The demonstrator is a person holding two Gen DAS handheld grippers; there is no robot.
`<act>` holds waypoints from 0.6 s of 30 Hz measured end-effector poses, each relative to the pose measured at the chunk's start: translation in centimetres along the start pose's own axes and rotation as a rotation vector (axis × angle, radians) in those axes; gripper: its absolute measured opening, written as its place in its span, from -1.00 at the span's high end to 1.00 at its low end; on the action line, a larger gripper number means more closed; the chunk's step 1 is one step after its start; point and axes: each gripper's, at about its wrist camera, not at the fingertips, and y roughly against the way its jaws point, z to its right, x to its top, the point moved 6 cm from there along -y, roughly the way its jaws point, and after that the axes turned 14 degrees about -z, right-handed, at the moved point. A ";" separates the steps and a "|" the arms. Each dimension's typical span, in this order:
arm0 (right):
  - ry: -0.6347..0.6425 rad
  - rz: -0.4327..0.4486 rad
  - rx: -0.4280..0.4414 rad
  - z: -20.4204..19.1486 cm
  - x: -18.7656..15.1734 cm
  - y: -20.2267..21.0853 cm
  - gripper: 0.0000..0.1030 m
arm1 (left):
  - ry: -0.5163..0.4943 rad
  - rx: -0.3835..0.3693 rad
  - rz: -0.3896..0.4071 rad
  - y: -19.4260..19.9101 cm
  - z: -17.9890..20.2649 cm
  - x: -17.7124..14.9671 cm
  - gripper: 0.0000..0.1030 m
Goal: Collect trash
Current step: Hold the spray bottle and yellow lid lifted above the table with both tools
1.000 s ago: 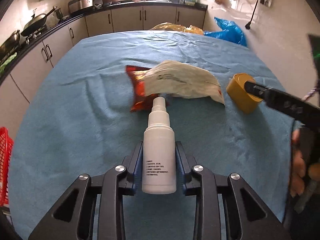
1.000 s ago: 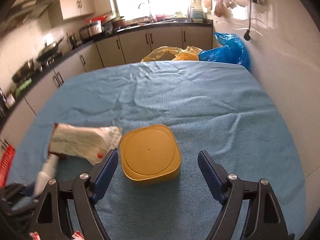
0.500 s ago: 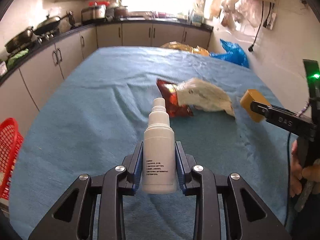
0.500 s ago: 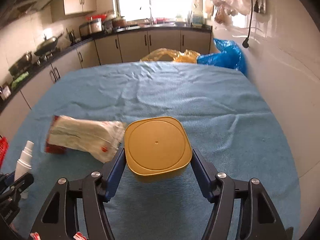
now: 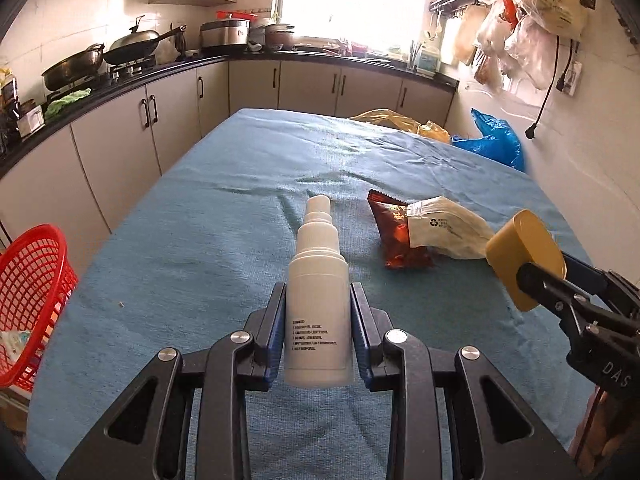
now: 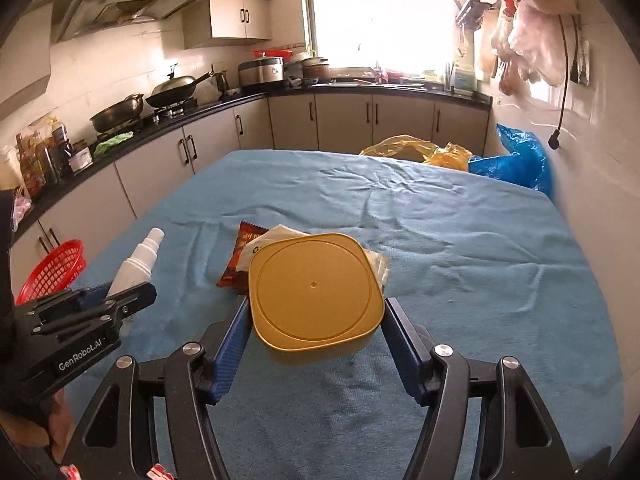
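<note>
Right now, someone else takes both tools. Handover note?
Left tool: shut on the white spray bottle, lifted off the blue cloth.
Right tool: its jaws have just been closing and now clamp the yellow container, also held clear of the cloth.
Still on the cloth: red snack wrapper with the white bag lying partly over it, mid-table.
Red basket: off the table's left edge, something pale already inside.
Done: both items picked up.
Left: probably drop both in the basket, then fetch the wrapper and bag.

open blue cloth (image 5: 224, 240), wrappers (image 5: 420, 232) centre-right
</note>
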 end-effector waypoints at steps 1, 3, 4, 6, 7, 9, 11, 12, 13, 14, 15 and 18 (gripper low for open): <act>-0.004 -0.004 0.006 0.1 0.0 -0.1 -0.36 | -0.004 0.005 0.002 0.0 0.0 0.0 0.44; -0.014 -0.005 0.012 0.3 0.0 -0.1 -0.36 | -0.008 0.007 0.003 0.1 0.0 -0.1 0.44; -0.016 -0.005 0.016 0.3 0.0 -0.1 -0.36 | -0.009 0.012 0.004 0.1 0.0 -0.1 0.44; -0.017 -0.004 0.019 0.3 0.0 -0.1 -0.36 | -0.008 0.014 0.003 0.0 -0.1 -0.1 0.44; -0.016 -0.003 0.019 0.3 -0.1 -0.1 -0.36 | -0.006 0.015 0.003 0.0 -0.2 -0.1 0.44; -0.012 -0.005 0.019 0.2 -0.1 -0.1 -0.36 | -0.006 0.019 0.003 0.0 -0.2 -0.1 0.44; -0.009 -0.005 0.021 0.3 0.0 -0.1 -0.36 | -0.008 0.022 0.002 0.0 -0.1 -0.2 0.44; -0.007 -0.004 0.022 0.2 -0.1 -0.1 -0.36 | -0.010 0.026 0.004 0.0 -0.2 -0.2 0.44; -0.005 -0.004 0.022 0.2 -0.1 -0.1 -0.36 | -0.011 0.027 0.005 0.0 -0.2 -0.2 0.44; -0.003 -0.003 0.022 0.1 -0.1 0.0 -0.36 | -0.012 0.029 0.007 0.0 -0.1 -0.2 0.44; -0.001 -0.002 0.021 -0.1 -0.1 0.0 -0.36 | -0.013 0.033 0.008 0.0 -0.1 -0.2 0.44; 0.005 -0.003 0.022 -0.3 -0.3 0.0 -0.36 | -0.012 0.039 0.010 0.0 0.0 -0.1 0.44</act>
